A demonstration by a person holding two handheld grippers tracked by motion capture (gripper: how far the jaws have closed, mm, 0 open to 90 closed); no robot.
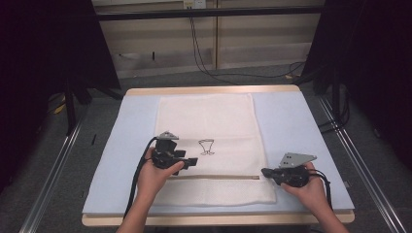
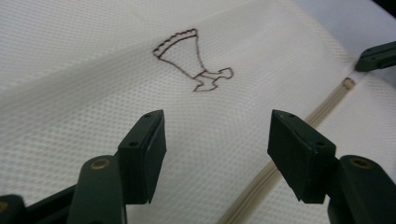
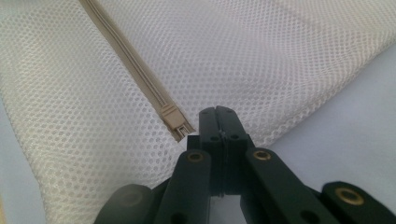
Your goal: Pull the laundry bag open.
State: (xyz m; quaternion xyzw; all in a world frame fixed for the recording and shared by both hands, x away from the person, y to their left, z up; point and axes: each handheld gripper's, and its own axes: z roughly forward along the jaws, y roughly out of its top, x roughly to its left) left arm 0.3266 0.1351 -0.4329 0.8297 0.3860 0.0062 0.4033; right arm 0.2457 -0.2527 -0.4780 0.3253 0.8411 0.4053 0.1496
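The mesh laundry bag (image 1: 209, 131) lying flat on the blue mat (image 1: 301, 131) looks light and floppy (best gripped by its zipper (image 3: 140, 74)), the right gripper (image 3: 218, 122) pressed together at the zipper's end, the left gripper (image 2: 217, 140) spread above it.

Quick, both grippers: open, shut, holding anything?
Left gripper: open, nothing between the jaws, above the mesh bag.
Right gripper: shut at the zipper end.

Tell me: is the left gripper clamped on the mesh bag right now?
No. In the left gripper view the left gripper has its jaws standing wide apart above the mesh bag, pinching nothing.
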